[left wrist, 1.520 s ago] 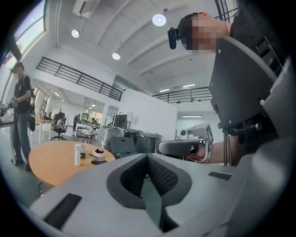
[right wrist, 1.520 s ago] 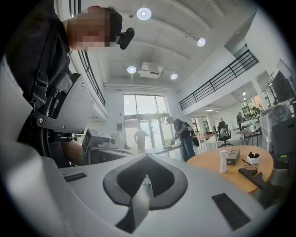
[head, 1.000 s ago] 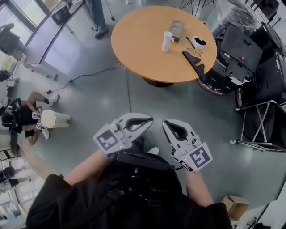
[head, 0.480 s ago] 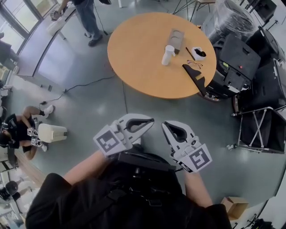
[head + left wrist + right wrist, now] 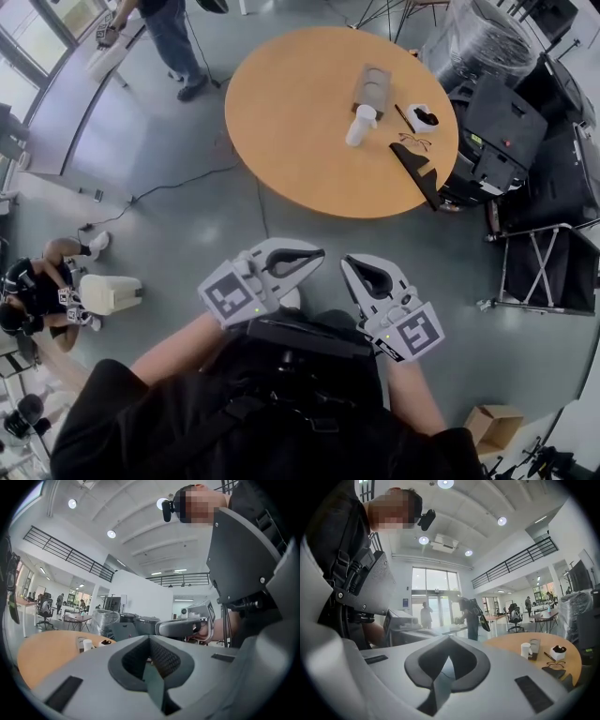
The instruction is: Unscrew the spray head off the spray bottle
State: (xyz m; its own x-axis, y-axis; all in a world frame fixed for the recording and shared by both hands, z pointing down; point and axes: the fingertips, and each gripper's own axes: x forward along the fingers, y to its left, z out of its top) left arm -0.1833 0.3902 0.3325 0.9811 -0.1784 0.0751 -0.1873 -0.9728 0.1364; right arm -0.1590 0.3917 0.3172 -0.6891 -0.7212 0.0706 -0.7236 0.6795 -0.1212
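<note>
Left gripper (image 5: pixel 315 255): fingers (image 5: pixel 84 681) pressed together, nothing between them. Right gripper (image 5: pixel 348 265): fingers likewise closed tip to tip, empty. Both are held level before the person's chest, tips near each other, over the grey floor (image 5: pixel 187 225). Spray bottle (image 5: pixel 361 125) stands upright on the round wooden desk (image 5: pixel 281 112), well apart from both grippers, near the glasses (image 5: pixel 415 142).

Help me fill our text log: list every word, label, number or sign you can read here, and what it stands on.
No text reads clearly.
Left tongs marker cube: black-and-white square pattern, no letters.
Right tongs marker cube: likewise.
White spray bottle on the round table: no label discernible.
Blue sign by the glass doors: too small.
</note>
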